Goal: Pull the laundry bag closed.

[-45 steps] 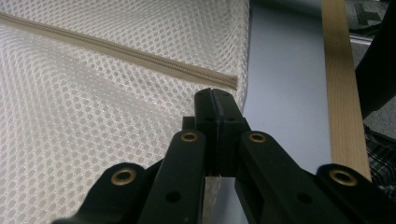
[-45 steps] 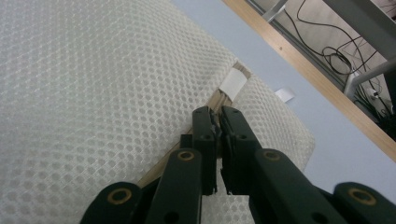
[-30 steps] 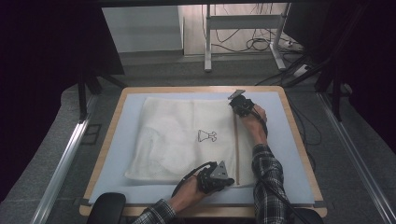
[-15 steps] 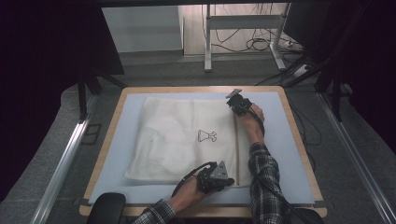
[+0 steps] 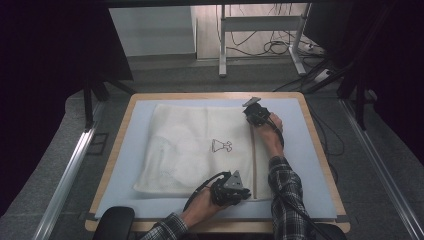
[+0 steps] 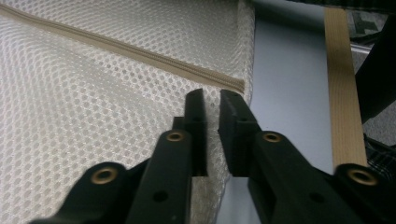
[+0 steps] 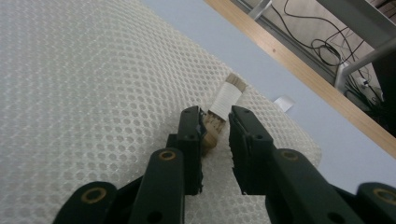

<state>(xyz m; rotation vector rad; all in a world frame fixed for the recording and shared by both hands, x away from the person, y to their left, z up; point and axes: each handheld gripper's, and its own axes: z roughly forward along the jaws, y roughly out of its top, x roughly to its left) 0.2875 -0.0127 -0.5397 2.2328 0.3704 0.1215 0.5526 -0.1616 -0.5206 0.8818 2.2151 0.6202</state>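
High view: a fixed camera above the near edge of the desk (image 5: 320, 150), facing forward and down, far enough off to take in the whole blue mat (image 5: 125, 155), the mesh bag (image 5: 195, 150) and the floor beyond. Left gripper view: a camera riding on the left gripper (image 5: 231, 189), close above the bag's near right corner, looking along the zip (image 6: 126, 49) toward the desk's near edge. Right gripper view: a camera on the right gripper (image 5: 256, 112), close above the bag's far right corner, facing the far edge. All three views share the bag's zip side.
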